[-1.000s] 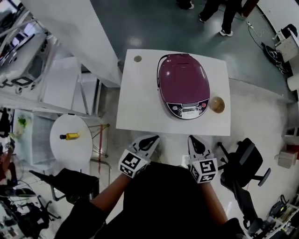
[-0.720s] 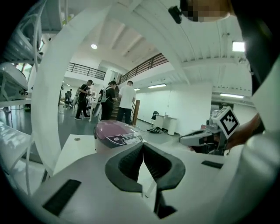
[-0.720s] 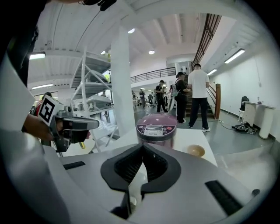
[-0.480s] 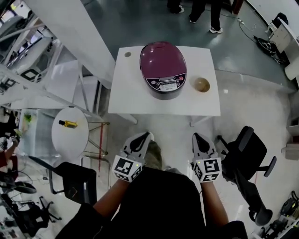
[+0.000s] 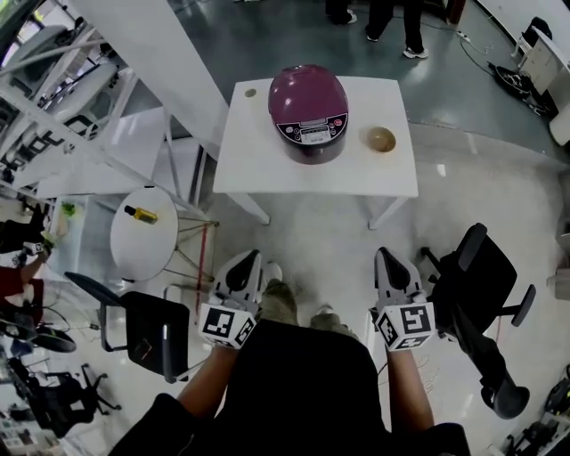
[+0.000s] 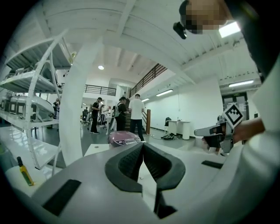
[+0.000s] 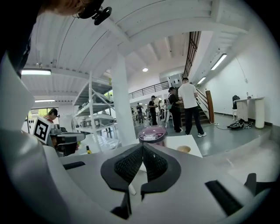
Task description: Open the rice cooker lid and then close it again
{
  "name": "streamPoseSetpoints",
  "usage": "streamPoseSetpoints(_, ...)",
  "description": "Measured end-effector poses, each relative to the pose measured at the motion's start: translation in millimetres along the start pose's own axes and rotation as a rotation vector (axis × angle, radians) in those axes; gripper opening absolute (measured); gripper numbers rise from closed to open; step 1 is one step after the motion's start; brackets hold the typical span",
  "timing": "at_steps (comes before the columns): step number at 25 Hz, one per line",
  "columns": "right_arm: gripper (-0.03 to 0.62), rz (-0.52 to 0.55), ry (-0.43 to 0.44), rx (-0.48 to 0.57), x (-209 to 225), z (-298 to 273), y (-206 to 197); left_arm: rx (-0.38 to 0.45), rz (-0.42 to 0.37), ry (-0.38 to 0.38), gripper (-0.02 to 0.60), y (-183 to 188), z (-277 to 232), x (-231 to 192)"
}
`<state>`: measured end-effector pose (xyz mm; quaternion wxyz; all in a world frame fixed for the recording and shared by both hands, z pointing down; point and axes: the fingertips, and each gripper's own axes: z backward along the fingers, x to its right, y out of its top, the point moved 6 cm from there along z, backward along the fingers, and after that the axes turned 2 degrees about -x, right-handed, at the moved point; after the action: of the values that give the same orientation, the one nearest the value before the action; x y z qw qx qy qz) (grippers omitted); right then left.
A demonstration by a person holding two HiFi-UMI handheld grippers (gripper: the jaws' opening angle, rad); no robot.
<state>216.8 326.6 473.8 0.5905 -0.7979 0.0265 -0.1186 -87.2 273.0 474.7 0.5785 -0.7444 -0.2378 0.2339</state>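
Note:
A maroon rice cooker with its lid down sits on a white square table far ahead of me; its control panel faces me. It also shows small in the left gripper view as the rice cooker and in the right gripper view as the rice cooker. My left gripper and right gripper are held close to my body, well short of the table. Both are shut with nothing between their jaws; the left gripper and right gripper show pads meeting.
A small tan bowl stands on the table right of the cooker. A round white side table with a yellow bottle is at left, with white shelving behind. Black chairs flank me. People stand beyond the table.
I have backed away from the table: the cooker and table have shrunk and moved up the head view. Both grippers stayed shut near my body.

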Motion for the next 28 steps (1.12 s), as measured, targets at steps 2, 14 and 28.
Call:
streamPoseSetpoints(2,0.000,0.017,-0.020,0.009,2.2,11.1,2.4,0.017,0.004,0.022,0.003,-0.6,8.7,-0.5)
streamPoseSetpoints(14,0.000,0.070,-0.030,0.053,-21.1,26.2,33.6,0.053,-0.034,0.093,0.003,4.4,46.7,-22.8)
streamPoseSetpoints(28,0.000,0.152,-0.050,0.046,-26.4,28.9,41.2,0.109,-0.025,0.065,0.003,23.6,24.2,-7.5)
